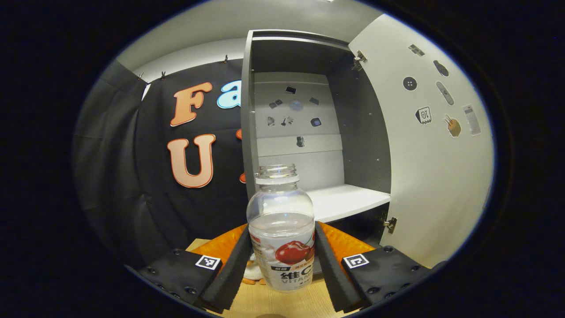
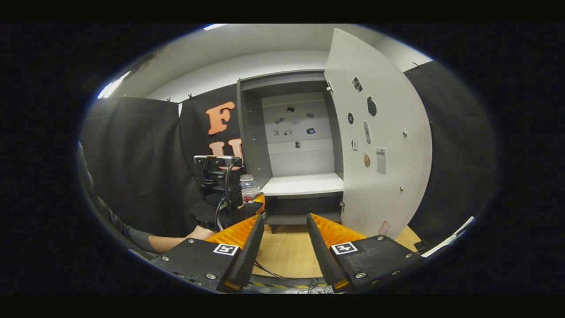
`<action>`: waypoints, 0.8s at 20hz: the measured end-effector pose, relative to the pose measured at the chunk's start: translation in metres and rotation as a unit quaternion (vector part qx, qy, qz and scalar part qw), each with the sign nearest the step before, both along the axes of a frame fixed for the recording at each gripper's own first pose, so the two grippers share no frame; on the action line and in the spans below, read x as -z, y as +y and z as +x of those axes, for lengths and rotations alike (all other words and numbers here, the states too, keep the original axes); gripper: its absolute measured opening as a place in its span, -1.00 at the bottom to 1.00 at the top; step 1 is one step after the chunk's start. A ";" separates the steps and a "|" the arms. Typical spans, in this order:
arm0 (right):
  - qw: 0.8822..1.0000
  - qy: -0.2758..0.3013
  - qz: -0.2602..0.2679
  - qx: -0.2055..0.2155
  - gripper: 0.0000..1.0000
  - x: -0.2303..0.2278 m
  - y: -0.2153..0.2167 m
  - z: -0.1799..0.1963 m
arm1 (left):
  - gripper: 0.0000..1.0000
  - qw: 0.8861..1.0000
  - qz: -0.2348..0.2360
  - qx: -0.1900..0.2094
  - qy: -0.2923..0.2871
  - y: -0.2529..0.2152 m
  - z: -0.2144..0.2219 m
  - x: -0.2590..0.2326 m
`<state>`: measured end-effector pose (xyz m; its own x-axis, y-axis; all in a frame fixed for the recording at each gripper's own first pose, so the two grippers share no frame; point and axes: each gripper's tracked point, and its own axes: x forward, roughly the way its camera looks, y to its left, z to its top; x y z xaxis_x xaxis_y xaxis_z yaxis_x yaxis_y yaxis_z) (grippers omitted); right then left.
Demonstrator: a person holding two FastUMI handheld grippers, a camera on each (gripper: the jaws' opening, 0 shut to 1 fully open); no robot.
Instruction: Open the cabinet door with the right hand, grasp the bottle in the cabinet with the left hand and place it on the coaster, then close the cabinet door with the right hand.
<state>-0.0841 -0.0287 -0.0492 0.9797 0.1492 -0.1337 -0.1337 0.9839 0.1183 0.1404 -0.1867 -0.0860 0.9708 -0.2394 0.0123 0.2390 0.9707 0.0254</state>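
Bottle [image 1: 281, 229], one, pinched by left tool [image 1: 280, 260]; right tool [image 2: 284, 247] spread; cabinet door [image 2: 379, 137] open.

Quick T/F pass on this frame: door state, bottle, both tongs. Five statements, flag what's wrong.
1. The cabinet door is shut. False: it stands swung open to the right of the cabinet.
2. The left tongs hold the bottle between both fingers. True.
3. The bottle has its cap on. False: the neck is open, no cap on it.
4. The right tongs are open and hold nothing. True.
5. The bottle stands on the white cabinet shelf. False: it is out in front of the cabinet, above the wooden table; the shelf is bare.
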 end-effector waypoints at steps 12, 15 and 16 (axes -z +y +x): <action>1.000 -0.002 0.010 -0.023 0.23 0.016 0.016 -0.009 | 0.71 1.000 -0.005 -0.026 0.015 0.039 -0.064 0.082; 1.000 0.002 0.008 -0.024 0.23 0.020 0.019 -0.009 | 0.71 1.000 -0.005 -0.022 0.016 0.041 -0.074 0.104; 1.000 0.006 0.006 -0.025 0.15 0.023 0.020 -0.008 | 0.71 1.000 -0.003 -0.019 0.014 0.040 -0.078 0.111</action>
